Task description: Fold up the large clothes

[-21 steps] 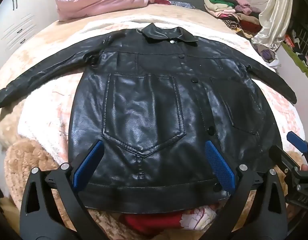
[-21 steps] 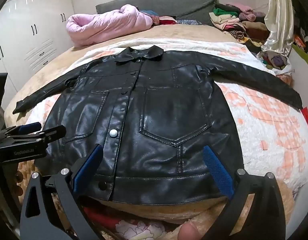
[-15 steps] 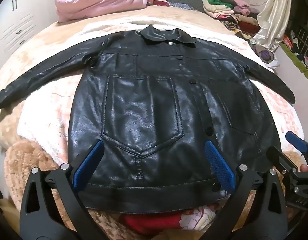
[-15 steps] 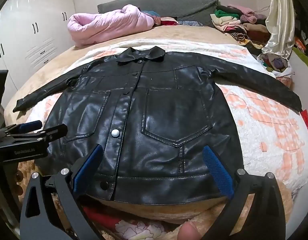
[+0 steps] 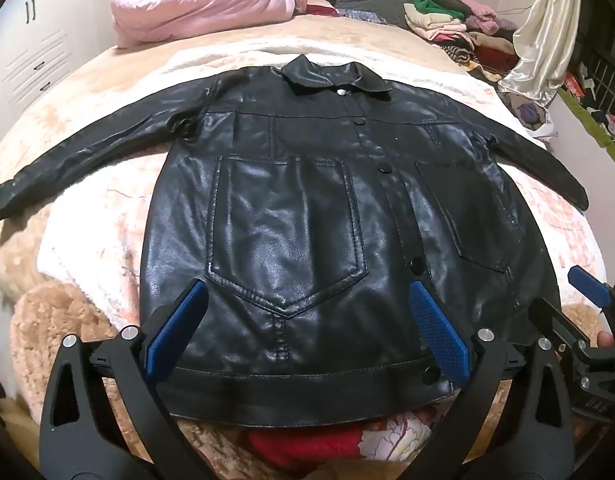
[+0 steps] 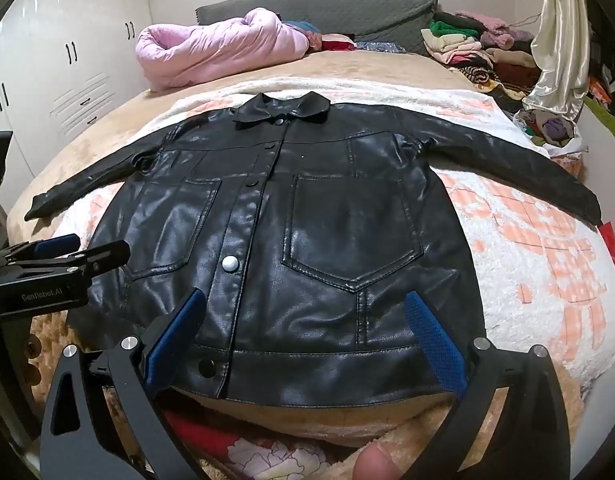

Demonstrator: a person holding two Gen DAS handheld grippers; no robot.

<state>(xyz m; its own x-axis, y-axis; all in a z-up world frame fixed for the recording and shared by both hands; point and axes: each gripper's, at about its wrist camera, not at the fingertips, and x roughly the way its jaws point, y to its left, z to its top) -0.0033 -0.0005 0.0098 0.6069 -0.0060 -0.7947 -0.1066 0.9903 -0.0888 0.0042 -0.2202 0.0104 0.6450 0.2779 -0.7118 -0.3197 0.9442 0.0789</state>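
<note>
A black leather jacket (image 5: 291, 232) (image 6: 307, 232) lies flat and buttoned on the bed, collar far, hem near, both sleeves spread out sideways. My left gripper (image 5: 307, 320) hovers open over the hem's left half, its blue pads wide apart with nothing between them. Over the hem's right half my right gripper (image 6: 307, 328) is also open and holds nothing. The right gripper (image 5: 587, 320) also shows at the right edge of the left wrist view, and the left gripper (image 6: 63, 256) appears at the left edge of the right wrist view.
A white and peach fleece blanket (image 6: 547, 264) covers the bed. A pink padded quilt (image 6: 223, 48) lies at the far end by a grey headboard (image 6: 347, 8). Piled clothes (image 6: 475, 48) sit far right. White wardrobes (image 6: 67, 60) stand at the left. A fingertip (image 6: 373, 460) shows at the bottom.
Both views have shifted only slightly, with the jacket sitting a little lower in the right wrist view. The jacket has not moved and both grippers stay open.
</note>
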